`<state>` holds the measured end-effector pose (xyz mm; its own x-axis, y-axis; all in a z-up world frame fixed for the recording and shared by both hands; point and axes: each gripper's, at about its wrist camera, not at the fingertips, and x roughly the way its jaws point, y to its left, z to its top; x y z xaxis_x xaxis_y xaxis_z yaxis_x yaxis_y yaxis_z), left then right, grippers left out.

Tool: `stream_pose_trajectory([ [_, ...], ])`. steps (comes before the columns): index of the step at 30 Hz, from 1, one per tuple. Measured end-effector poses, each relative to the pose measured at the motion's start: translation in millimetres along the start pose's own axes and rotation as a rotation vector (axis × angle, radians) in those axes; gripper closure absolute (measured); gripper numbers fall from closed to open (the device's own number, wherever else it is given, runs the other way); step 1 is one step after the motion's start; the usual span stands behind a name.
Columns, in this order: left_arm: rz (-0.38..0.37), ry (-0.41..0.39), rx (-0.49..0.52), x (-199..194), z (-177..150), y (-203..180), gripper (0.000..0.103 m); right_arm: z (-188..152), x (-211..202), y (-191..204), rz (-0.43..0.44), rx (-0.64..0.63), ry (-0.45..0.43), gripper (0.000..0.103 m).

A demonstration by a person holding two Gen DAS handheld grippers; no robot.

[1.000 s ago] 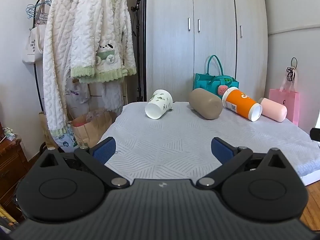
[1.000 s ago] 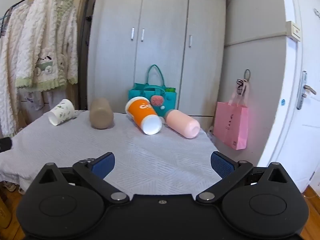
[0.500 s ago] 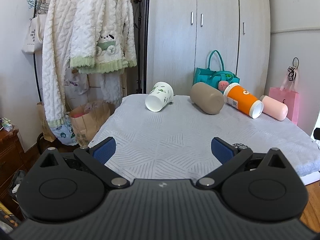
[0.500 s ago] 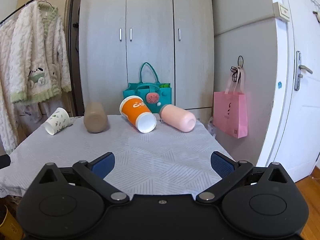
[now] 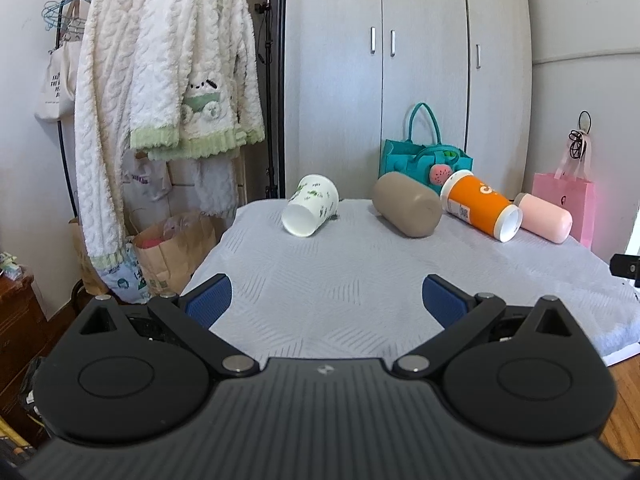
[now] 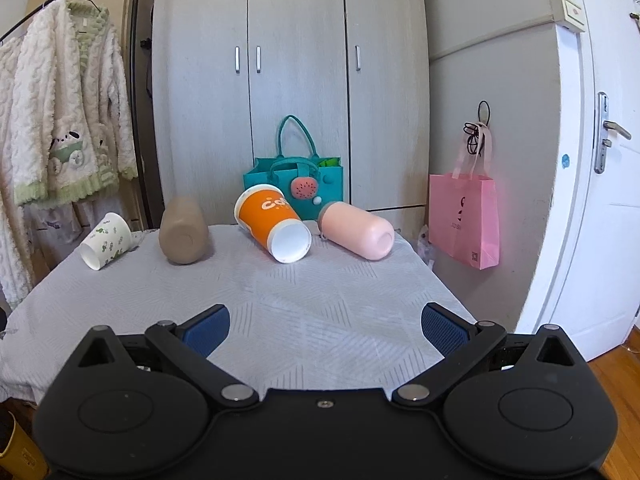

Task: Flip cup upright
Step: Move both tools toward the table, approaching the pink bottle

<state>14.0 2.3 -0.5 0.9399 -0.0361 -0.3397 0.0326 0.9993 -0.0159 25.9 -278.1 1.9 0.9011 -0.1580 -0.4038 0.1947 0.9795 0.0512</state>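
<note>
A home bedroom: wardrobe (image 6: 292,80), clothes rack (image 5: 72,20) of fleecy pyjamas (image 5: 192,60).

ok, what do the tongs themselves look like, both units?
Both look identical: the left tongs and the right tongs have matte black ribbed bodies, two round discs, black linkage arms with silver rivets, and blue textured finger pads. No cables or sleeves visible.

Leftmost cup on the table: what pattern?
White cup with small green leaf prints; clearest in the left wrist view.
</note>
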Motion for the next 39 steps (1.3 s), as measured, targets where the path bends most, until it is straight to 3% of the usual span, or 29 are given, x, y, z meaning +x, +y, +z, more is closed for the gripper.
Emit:
stream_pose_trajectory([
  [8,-0.048,0.009,-0.019,17,5,-11,0.000,1,19,-8,-0.032,-0.002,0.019,0.000],
  [16,-0.043,0.020,-0.007,18,2,-19,0.000,-2,28,-18,-0.041,0.009,0.053,0.000],
  [39,-0.019,0.052,0.001,7,4,-22,0.000,-6,11,-15,-0.003,-0.028,0.039,0.000],
])
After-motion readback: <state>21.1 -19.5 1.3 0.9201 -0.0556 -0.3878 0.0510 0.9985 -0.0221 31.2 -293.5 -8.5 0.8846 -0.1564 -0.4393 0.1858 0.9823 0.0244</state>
